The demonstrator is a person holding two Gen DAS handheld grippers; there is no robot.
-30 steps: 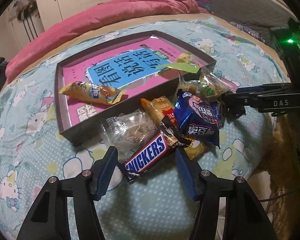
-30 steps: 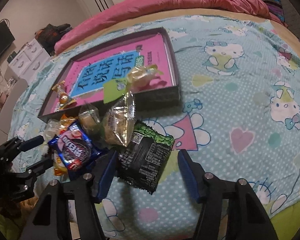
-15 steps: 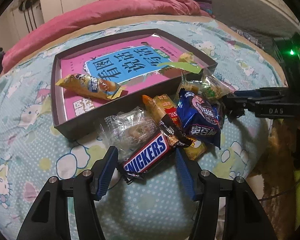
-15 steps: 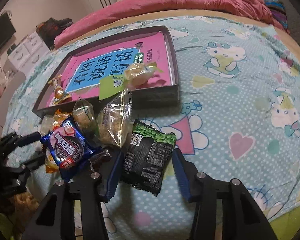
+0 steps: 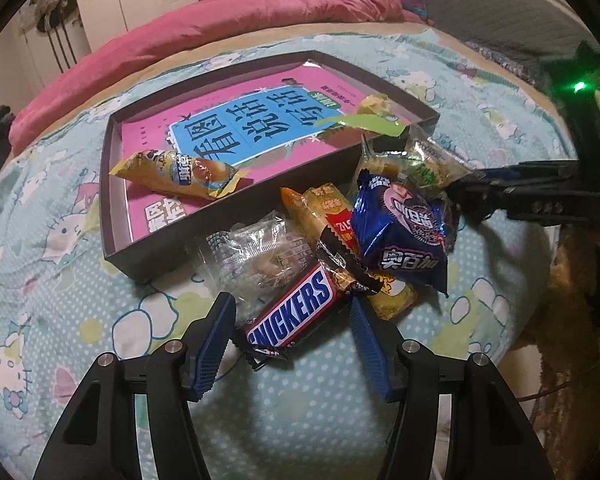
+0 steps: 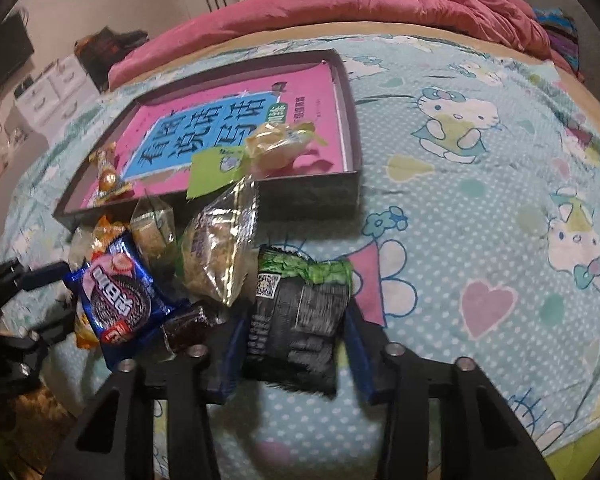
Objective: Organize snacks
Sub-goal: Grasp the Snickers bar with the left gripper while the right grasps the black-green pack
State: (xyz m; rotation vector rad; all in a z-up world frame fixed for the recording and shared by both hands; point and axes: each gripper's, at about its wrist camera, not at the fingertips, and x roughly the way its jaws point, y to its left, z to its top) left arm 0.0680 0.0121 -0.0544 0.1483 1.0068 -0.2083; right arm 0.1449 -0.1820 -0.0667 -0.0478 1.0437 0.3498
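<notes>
A pile of snacks lies on the bed in front of a dark tray (image 5: 172,248) that holds a pink book. My left gripper (image 5: 292,340) is open, with a Snickers bar (image 5: 296,312) lying between its fingers, untouched. Behind the bar sit a clear packet (image 5: 260,256), a yellow wafer pack (image 5: 324,208) and a blue cookie pack (image 5: 404,232). A yellow snack stick (image 5: 176,172) rests in the tray. My right gripper (image 6: 296,344) is closing on a black and green packet (image 6: 300,312), and its pads touch both sides.
A pink quilt (image 6: 340,4) is bunched along the far side of the bed. A yellow sweet with a green tag (image 6: 280,144) sits at the tray's near corner (image 6: 312,196). The bed's edge drops off just past the pile.
The right gripper's jaws have drawn in from wide apart until they meet the black and green packet. The left gripper stays open over the Snickers bar, hardly moved.
</notes>
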